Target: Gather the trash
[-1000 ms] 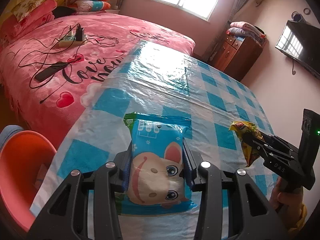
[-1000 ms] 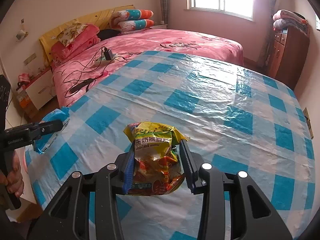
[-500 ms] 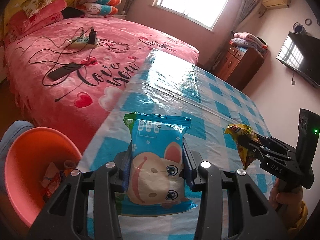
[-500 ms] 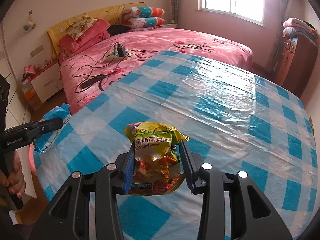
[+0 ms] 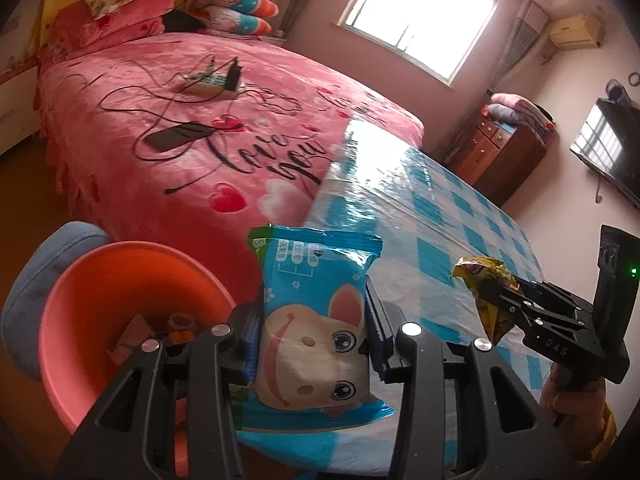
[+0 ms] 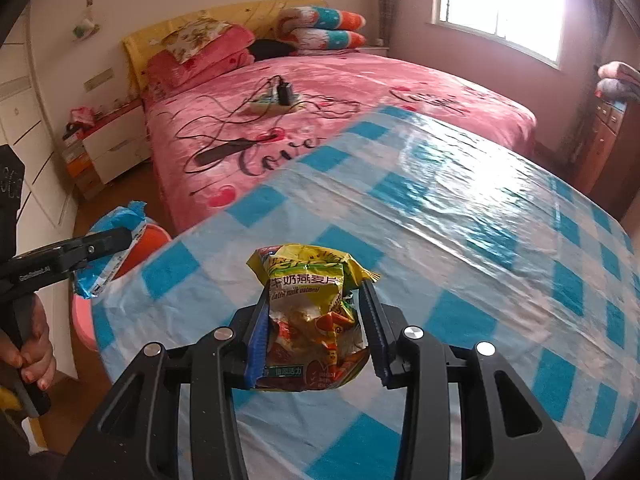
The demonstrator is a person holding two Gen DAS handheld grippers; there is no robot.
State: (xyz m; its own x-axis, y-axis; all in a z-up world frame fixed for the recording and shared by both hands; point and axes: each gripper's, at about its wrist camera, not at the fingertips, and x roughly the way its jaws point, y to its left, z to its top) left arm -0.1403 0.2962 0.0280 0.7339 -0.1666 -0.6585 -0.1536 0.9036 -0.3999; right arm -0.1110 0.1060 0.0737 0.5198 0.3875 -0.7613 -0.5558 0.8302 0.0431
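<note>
Two wrappers in hand: our left gripper point(image 5: 314, 316) pinches the blue packet point(image 5: 316, 320) beside the orange bin point(image 5: 100, 280), the right gripper point(image 6: 316, 320) clamps the yellow bag point(image 6: 310, 320) above the table point(image 6: 460, 240). Release early and we reckon they miss the bin.

The pink bedspread point(image 5: 208, 128) carries a black script "Love you", with "Love" plainest in the right wrist view. The yellow oatmeal packet point(image 6: 312, 312) shows Chinese characters "牛奶燕麦片" above small English, seemingly "dates milk oatmeal". The right gripper point(image 5: 496, 304) bears the letters "DAS" on its body; print on the blue cartoon packet point(image 5: 316, 312) is too small to read.
</note>
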